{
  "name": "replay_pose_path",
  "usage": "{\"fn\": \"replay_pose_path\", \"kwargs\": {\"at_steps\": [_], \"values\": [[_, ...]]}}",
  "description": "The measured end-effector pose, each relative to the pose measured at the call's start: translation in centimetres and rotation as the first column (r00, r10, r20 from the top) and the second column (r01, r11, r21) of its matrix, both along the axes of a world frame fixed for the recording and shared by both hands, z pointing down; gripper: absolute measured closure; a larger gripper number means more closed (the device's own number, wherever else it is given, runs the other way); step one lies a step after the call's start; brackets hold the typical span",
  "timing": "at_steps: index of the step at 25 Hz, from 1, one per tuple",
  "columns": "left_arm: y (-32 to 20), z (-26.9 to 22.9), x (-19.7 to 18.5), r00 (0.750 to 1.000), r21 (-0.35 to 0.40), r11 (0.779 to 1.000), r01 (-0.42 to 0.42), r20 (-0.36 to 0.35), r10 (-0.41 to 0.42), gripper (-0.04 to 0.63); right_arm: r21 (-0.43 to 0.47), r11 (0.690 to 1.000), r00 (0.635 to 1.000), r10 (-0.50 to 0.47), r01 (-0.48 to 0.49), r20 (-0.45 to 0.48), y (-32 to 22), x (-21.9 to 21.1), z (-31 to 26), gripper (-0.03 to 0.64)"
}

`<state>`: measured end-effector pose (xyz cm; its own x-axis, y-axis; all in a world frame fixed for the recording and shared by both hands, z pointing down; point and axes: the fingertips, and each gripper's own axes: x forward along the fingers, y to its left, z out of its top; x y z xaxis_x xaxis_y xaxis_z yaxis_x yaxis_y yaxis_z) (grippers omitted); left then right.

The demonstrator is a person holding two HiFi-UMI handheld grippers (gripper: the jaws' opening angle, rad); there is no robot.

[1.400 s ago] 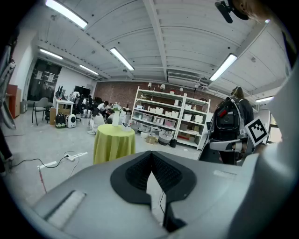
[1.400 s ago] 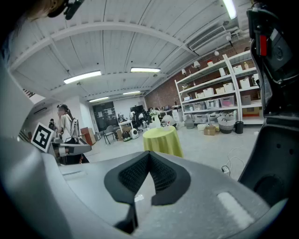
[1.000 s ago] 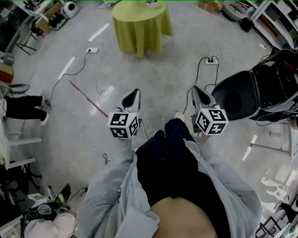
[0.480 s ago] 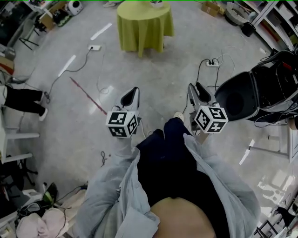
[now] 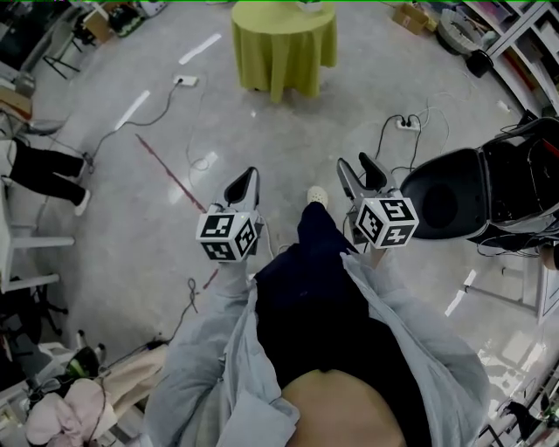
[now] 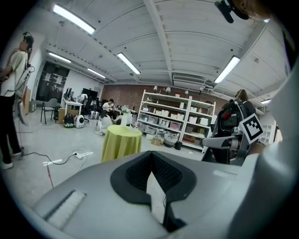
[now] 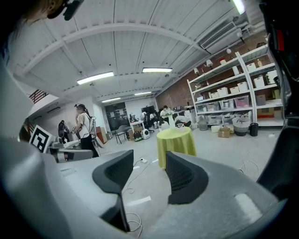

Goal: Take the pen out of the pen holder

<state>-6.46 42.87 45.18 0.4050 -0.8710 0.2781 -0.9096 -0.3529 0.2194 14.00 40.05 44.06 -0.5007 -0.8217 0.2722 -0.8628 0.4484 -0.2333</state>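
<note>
A round table with a yellow-green cloth (image 5: pixel 284 39) stands far ahead on the floor; it also shows in the left gripper view (image 6: pixel 121 142) and the right gripper view (image 7: pixel 176 142). Small pale things stand on its top, too small to tell a pen holder or a pen. My left gripper (image 5: pixel 244 185) is held in the air over the floor, shut with nothing in it (image 6: pixel 150 154). My right gripper (image 5: pixel 356 170) is beside it; its jaws have just been opening and now stand open and empty (image 7: pixel 149 161).
A black office chair (image 5: pixel 454 196) stands at the right, with shelves (image 5: pixel 524 26) beyond it. Power strips and cables (image 5: pixel 183 81) lie on the floor, another strip (image 5: pixel 403 123) near the chair. A person (image 5: pixel 44 175) stands at the left. My own foot (image 5: pixel 317 196) shows between the grippers.
The right gripper's jaws have gone from shut to wide open. Both grippers and the camera have moved forward towards the green table. The left gripper stays shut.
</note>
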Motion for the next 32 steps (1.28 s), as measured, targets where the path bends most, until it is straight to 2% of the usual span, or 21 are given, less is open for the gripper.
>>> {"fn": "replay_pose_path", "kwargs": {"at_steps": [8,11,13,19,32], "values": [[-7.0,0.3,0.5,1.000,-0.006,1.000,0.000,0.014,0.001,0.577,-0.011,1.000,1.000,0.008,-0.008,-0.017,-7.2,0.8,0.6,0.390],[-10.9,-0.2,1.8,0.998,0.009,0.999,-0.041,0.049,0.041,0.577,-0.003,1.000,1.000,0.030,-0.030,-0.008,-11.4,1.8,-0.1,0.391],[-13.8,-0.4,2.0,0.997,0.011,0.999,-0.035,0.064,0.035,0.577,-0.005,1.000,1.000,0.024,-0.024,-0.007,-14.3,2.0,-0.4,0.396],[-20.8,-1.1,2.1,0.999,0.010,1.000,0.007,0.042,-0.008,0.577,-0.013,1.000,1.000,-0.012,0.011,-0.025,-21.7,2.5,-0.9,0.400],[-29.8,-0.7,2.8,0.997,0.003,0.998,0.070,0.017,-0.070,0.577,0.002,0.995,0.994,-0.100,0.100,-0.047,-31.5,2.0,-1.6,0.400]]}}
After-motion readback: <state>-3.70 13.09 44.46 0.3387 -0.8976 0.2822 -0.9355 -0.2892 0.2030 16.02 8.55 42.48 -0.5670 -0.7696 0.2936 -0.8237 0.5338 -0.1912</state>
